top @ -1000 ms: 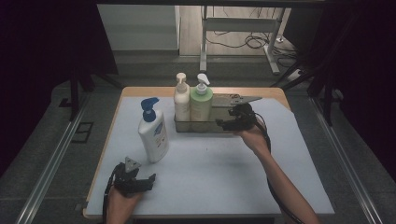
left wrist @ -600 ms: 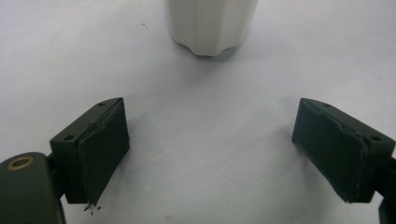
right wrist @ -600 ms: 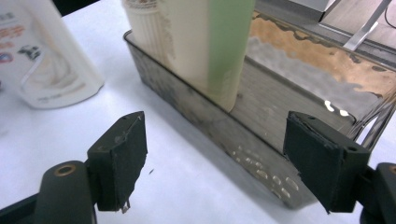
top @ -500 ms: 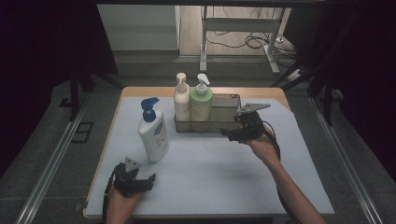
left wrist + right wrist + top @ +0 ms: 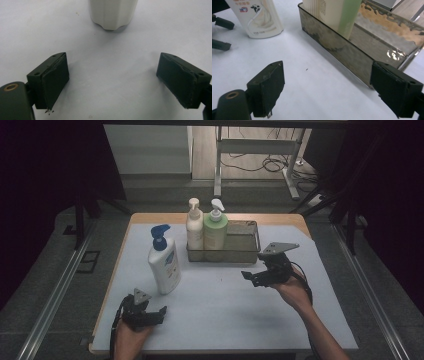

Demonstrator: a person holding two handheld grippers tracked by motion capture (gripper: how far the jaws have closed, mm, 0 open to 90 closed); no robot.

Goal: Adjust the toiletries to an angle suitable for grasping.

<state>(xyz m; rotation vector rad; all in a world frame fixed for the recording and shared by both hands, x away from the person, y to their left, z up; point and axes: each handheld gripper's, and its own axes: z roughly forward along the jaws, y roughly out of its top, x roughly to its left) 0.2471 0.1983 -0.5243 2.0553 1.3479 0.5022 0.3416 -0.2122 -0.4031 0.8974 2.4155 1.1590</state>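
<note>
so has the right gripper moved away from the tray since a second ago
Yes. The right gripper was up against the metal tray by the green bottle; now it sits nearer the person, off the tray's front right corner, jaws having just been opening with nothing between them.

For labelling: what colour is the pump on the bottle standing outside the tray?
Blue pump on a white bottle; high view shows it best.

High view dim overall: surroundings near black, the white table (image 5: pixel 225 295) evenly lit from above with soft, short shadows. Both claw views bright and sharp at mid-range; the black pads (image 5: pixel 53 81) nearest the lens slightly soft. Blotchy glare on the metal tray (image 5: pixel 384 27) wall.
</note>
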